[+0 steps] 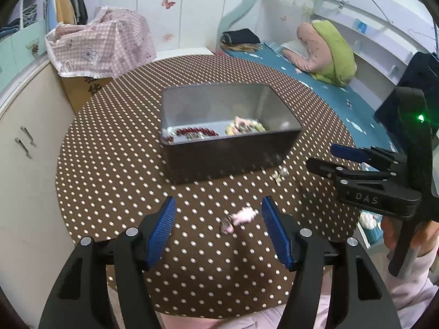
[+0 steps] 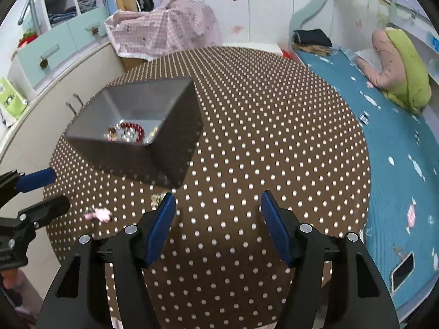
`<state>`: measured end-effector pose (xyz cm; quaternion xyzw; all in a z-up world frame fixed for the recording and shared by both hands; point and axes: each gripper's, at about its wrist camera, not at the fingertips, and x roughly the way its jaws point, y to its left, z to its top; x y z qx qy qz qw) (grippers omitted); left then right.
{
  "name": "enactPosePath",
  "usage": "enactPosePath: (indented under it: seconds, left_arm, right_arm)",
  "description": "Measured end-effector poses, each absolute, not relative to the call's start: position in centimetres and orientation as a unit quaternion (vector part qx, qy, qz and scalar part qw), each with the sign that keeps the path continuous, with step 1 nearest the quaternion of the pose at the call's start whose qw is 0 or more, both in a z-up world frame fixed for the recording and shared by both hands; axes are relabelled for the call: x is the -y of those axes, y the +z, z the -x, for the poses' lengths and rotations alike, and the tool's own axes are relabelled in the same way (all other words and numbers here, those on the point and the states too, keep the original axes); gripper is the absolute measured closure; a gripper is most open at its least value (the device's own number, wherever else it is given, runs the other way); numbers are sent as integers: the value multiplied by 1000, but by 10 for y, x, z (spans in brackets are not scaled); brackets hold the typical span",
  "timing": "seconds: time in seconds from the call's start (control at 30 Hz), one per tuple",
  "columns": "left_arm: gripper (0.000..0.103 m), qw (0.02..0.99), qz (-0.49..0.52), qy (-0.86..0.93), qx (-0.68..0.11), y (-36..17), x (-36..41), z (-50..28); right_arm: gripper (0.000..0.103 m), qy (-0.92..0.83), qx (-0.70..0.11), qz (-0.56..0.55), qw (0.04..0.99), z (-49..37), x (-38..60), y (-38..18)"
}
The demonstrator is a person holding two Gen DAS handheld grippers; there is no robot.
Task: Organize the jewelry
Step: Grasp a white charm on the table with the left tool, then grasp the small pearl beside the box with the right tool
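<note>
A grey metal box [image 1: 233, 150] stands on the round brown dotted table [image 1: 109, 178]; it holds a red bead bracelet [image 1: 196, 131] and a pale bead piece [image 1: 244, 126]. A pink jewelry piece [image 1: 241, 218] lies on the table between my left gripper's open fingers, near the right one. My left gripper [image 1: 218, 224] is open and empty. A small metal piece [image 1: 279, 174] lies by the box's right corner. In the right wrist view the box [image 2: 164, 142] is at left, the pink piece [image 2: 100, 215] and metal piece [image 2: 155, 199] lie left of my open, empty right gripper [image 2: 218, 224].
The right gripper [image 1: 337, 159] hovers at the table's right edge in the left wrist view. A cabinet [image 1: 24, 150] stands left of the table, a bed with blue cover [image 2: 397, 164] right. A checked cloth over a carton [image 1: 101, 44] sits behind the table.
</note>
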<state>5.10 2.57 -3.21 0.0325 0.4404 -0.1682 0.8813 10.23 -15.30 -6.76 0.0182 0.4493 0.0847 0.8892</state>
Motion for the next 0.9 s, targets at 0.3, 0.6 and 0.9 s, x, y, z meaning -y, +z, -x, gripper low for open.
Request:
enactPosePath:
  seconds: [0.3, 0.6, 0.9]
  left_arm:
    - [41, 858, -47, -184, -477, -61, -10, -51]
    - [71, 864, -87, -144, -475, -70, 2, -55]
    - [93, 867, -79, -134, -473, -68, -7, -61]
  right_arm:
    - [40, 96, -456, -14, 885, -88, 149, -76]
    - [40, 97, -458, -13, 884, -87, 147, -76]
    - [40, 119, -454, -9, 883, -90, 137, -70]
